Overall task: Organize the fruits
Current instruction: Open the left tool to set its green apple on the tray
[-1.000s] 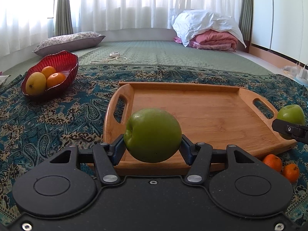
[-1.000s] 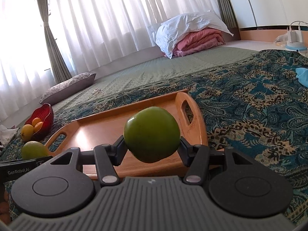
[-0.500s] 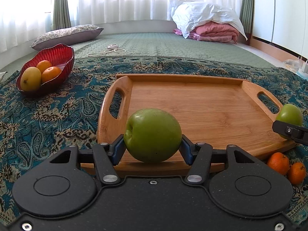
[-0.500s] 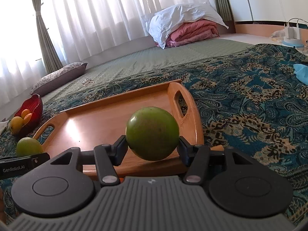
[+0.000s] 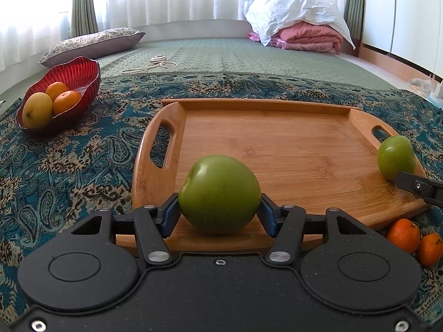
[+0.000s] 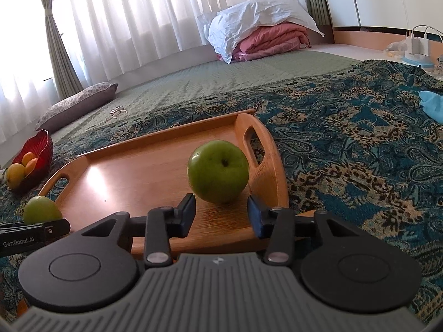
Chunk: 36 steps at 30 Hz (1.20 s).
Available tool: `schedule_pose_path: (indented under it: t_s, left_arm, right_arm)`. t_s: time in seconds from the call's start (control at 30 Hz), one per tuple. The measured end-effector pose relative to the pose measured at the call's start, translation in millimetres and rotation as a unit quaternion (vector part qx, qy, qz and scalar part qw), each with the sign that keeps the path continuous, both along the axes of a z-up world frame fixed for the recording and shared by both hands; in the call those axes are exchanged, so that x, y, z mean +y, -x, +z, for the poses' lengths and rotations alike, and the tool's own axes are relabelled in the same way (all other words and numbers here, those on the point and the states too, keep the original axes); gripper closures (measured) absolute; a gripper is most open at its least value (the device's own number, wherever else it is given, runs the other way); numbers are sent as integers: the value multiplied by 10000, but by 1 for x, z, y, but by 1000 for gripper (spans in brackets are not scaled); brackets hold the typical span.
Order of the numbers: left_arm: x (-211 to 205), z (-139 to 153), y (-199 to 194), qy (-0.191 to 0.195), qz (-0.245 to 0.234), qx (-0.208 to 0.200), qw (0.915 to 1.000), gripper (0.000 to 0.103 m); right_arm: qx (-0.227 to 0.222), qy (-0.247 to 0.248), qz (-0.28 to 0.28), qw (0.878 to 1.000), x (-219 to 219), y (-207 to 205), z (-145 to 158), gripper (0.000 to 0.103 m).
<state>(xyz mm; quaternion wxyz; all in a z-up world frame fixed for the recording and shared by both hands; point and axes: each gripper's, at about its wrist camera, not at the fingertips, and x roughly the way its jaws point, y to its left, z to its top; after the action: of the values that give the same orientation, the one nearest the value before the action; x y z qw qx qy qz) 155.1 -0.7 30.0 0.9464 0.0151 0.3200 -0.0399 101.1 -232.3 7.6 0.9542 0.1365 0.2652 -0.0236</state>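
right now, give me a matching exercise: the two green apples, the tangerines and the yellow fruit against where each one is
Things
1. right apple
2. left apple
3. two tangerines
4. yellow fruit

Places
a. in the red bowl
b. clamped in the left gripper
c. sitting free on the wooden tray, by its right handle
d. on the patterned cloth, off the tray's near right corner

Pairs: 1-c, 2-b, 3-d, 4-a
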Motion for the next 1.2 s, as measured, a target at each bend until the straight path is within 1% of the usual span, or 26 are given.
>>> schedule_pose_path:
  t_s: [0.1, 0.3, 0.5, 0.57, 0.63, 0.7, 0.8, 0.87, 0.9, 0.97, 1.03, 1.13, 1.2]
  left_arm:
    - [-2, 1, -6, -19, -17, -7, 10000, 47]
    - [0, 3, -27, 110, 50, 124, 9999, 47]
    - [-1, 4, -31, 69, 18, 106, 9999, 46]
    - [-1, 5, -29, 15, 20, 0, 10000, 42]
    - [-1, 7, -27, -48, 28, -93, 9999, 28]
    - [0, 7, -27, -31, 13, -103, 9999, 21]
    - [3, 6, -24, 68, -37, -80, 9999, 16]
    - [5, 6, -20, 73, -20, -133, 9999, 11]
    - [6, 6, -17, 63, -19, -178, 9998, 10]
    - [7, 7, -10, 62, -68, -254, 9996, 8]
    - [8, 8, -4, 90, -149, -321, 9993, 5]
    - [9, 10, 7, 124, -231, -419, 9988, 3]
    - [9, 12, 14, 149, -259, -448, 9986, 3]
  right_arm:
    - [-14, -30, 38, 10000, 0, 2, 1, 53]
    - [-70, -86, 109, 9999, 2, 6, 2, 53]
    - [-152, -58, 163, 9997, 4, 11, 5, 52]
    - [-184, -35, 177, 9997, 4, 13, 7, 52]
    - [-216, -14, 181, 9996, 5, 16, 8, 51]
    - [-249, -13, 184, 9995, 5, 19, 9, 49]
    - [-302, -9, 197, 9993, 4, 26, 9, 48]
    - [-331, 3, 199, 9993, 5, 31, 10, 43]
    - [-350, 10, 198, 9992, 4, 34, 11, 37]
    - [-412, 47, 201, 9989, 5, 39, 12, 34]
    - [-489, 136, 201, 9985, 7, 46, 13, 27]
    - [-618, 339, 243, 9972, 11, 54, 14, 18]
    - [-679, 487, 285, 9961, 15, 59, 14, 14]
